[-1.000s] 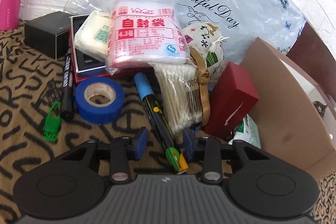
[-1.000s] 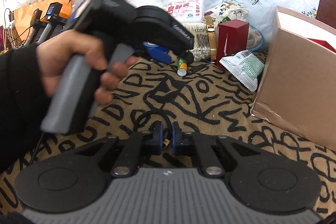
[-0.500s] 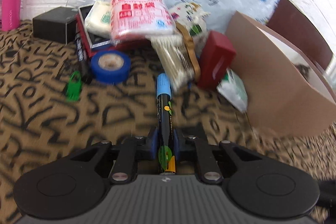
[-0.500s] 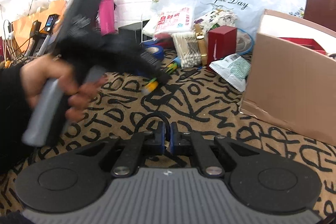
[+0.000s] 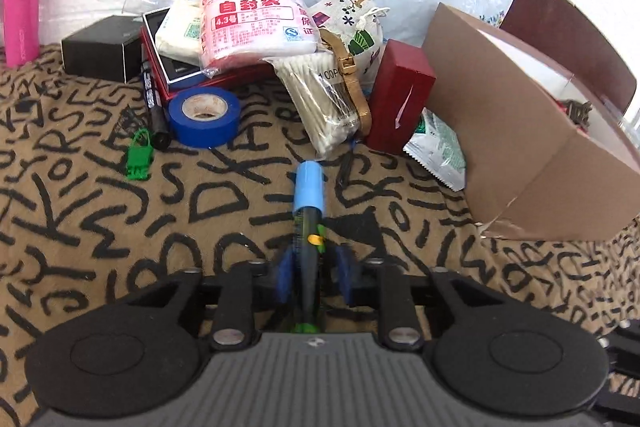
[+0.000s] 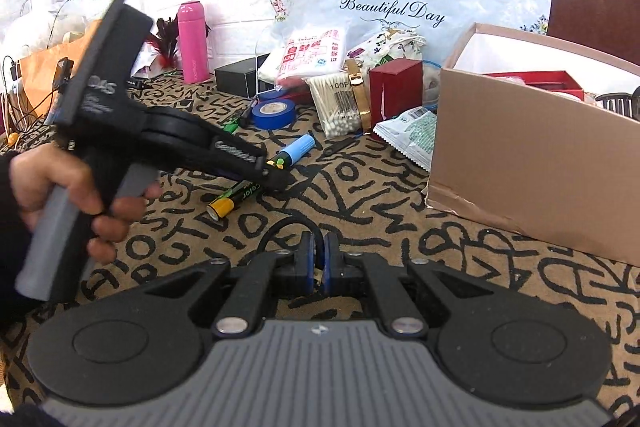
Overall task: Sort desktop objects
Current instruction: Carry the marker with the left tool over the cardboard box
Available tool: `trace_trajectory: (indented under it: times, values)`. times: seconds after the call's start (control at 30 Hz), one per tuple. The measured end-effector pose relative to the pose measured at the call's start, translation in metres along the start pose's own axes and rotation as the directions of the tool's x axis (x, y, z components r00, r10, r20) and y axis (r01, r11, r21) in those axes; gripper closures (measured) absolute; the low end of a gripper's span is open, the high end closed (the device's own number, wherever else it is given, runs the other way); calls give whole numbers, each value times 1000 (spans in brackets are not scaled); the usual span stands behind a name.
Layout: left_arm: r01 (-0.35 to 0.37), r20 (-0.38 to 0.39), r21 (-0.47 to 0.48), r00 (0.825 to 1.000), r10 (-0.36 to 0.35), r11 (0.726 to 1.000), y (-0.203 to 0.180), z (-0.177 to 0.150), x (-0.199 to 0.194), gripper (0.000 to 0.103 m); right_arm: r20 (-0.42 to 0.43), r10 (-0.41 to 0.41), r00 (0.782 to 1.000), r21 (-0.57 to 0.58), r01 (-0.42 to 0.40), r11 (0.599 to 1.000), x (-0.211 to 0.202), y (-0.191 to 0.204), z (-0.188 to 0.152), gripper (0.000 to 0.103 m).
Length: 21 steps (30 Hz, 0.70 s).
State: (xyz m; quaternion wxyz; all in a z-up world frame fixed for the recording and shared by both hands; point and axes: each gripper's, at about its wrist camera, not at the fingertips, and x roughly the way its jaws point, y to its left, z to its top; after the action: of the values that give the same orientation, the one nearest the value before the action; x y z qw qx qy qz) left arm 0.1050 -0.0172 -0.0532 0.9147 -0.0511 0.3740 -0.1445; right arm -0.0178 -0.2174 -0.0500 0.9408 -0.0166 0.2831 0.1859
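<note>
Gripping a blue-capped marker (image 5: 307,223) clear of the patterned cloth (image 5: 100,227), the left gripper (image 5: 313,277) is starting the sort; the right gripper (image 6: 319,261) is idling, jaws clenched on nothing. Tape (image 5: 204,115), cotton swabs (image 5: 320,103) and a red box (image 5: 400,95) are waiting beside the cardboard box (image 5: 512,155) (a few items already lying inside).

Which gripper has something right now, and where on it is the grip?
The left gripper clamps the blue-capped marker mid-barrel, cap pointing forward. The right gripper is shut on nothing.

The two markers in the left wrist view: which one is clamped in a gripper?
The blue-capped marker, gripped by the left gripper. The black marker lies untouched beside the blue tape roll.
</note>
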Motion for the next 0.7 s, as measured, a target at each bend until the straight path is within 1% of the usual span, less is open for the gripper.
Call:
trace_trajectory:
  times: [0.17,0.27,0.4,0.5,0.57,0.7]
  values:
    - [14,-6,-3,1000,-14,1000,-1,-2,-12,88,22,-4,1000,5,4,1000,-6,-3,3,101]
    - [32,22,4,999,-32,999,-8,-1,-26,88,39,-10,999,5,9,1000,-12,-5,5,101]
    - [84,74,31,994,-86,996,-24,9,-46,88,72,-27,997,0,27,1000,-22,-11,11,101]
    - [135,112,51,984,-140,990,-41,21,-58,88,112,-57,992,3,57,998,-35,-22,20,101]
    - [176,131,66,974,-183,982,-56,31,-64,88,144,-81,986,9,80,997,-47,-32,27,101]
    - [246,167,106,951,-261,964,-89,54,-72,88,220,-161,962,22,160,987,-71,-55,44,101]
